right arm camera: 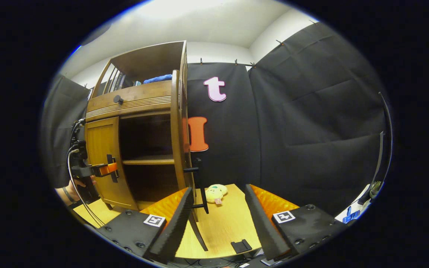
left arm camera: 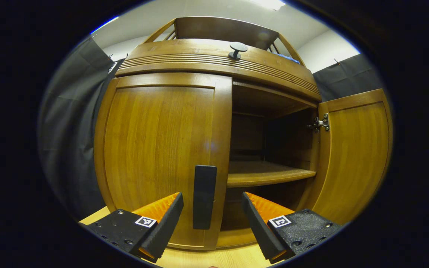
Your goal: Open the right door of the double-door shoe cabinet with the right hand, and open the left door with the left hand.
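The shoe cabinet (left arm camera: 214,111) is a warm brown wooden cupboard with two doors, standing on a pale wooden counter (left arm camera: 214,258). In the left gripper view its right door (left arm camera: 352,156) is swung wide open, showing a dark interior with one shelf (left arm camera: 270,174). The left door (left arm camera: 158,156) is shut and faces the camera flat on.

A black bar handle (left arm camera: 204,196) stands upright on the left door's inner edge, next to the open half. The left tool (left arm camera: 212,216) is open wide, one finger on each side of this handle with a clear gap on both sides, holding nothing. The handle lies straight ahead, its long axis vertical and crossing the line between the fingers, so closing should pinch it from the sides.

In the right gripper view the right tool (right arm camera: 218,216) is likewise wide open and empty, well back from the cabinet. The open right door shows edge-on there, with its own black handle (right arm camera: 198,175) just ahead. A small plush toy (right arm camera: 215,193) lies on the counter beyond. The left tool appears at the left door handle, so the left hand is the nearer one for the remaining pull.
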The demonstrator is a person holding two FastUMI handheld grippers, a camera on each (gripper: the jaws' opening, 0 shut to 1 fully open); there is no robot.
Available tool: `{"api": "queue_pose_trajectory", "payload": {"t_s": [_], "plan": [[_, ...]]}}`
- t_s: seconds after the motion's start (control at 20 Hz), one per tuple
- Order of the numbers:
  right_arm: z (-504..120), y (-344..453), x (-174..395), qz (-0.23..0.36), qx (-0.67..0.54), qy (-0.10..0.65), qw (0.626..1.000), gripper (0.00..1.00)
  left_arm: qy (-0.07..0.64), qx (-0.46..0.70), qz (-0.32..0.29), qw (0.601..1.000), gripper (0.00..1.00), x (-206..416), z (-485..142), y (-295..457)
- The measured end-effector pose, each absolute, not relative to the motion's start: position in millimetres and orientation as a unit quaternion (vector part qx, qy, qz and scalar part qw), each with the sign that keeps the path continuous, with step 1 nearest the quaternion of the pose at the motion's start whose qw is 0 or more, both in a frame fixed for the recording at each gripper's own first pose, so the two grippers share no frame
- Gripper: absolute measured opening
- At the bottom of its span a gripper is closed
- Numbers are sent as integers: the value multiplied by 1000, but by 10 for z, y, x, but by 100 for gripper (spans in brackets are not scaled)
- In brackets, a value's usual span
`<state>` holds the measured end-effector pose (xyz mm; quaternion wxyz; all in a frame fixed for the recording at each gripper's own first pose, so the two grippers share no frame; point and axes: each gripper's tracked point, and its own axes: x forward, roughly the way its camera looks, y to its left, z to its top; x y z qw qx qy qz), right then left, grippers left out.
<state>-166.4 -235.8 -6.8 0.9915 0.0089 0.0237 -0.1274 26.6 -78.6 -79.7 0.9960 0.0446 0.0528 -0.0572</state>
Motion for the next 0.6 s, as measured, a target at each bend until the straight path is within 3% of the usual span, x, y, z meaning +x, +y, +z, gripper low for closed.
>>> {"api": "queue_pose_trajectory", "payload": {"t_s": [0.05, 0.25, 0.3, 0.55, 0.6], "plan": [[-53, -2301, -1661, -133, 9, 26, 991, 84, 53, 45, -51, 996, 91, 346, -805, -730], [-8, -2049, -1579, -134, 8, 30, 990, 89, 52, 40, -40, 997, 91, 561, -837, -599], [1, -2012, -1536, -133, 9, 28, 991, 98, 53, 44, -34, 997, 91, 597, -862, -564], [-56, -1955, -1420, -127, 21, 33, 991, 98, 47, 58, -36, 997, 94, 669, -859, -526], [-72, -1943, -1400, -126, 24, 34, 991, 98, 48, 59, -46, 996, 91, 648, -851, -586]]}}
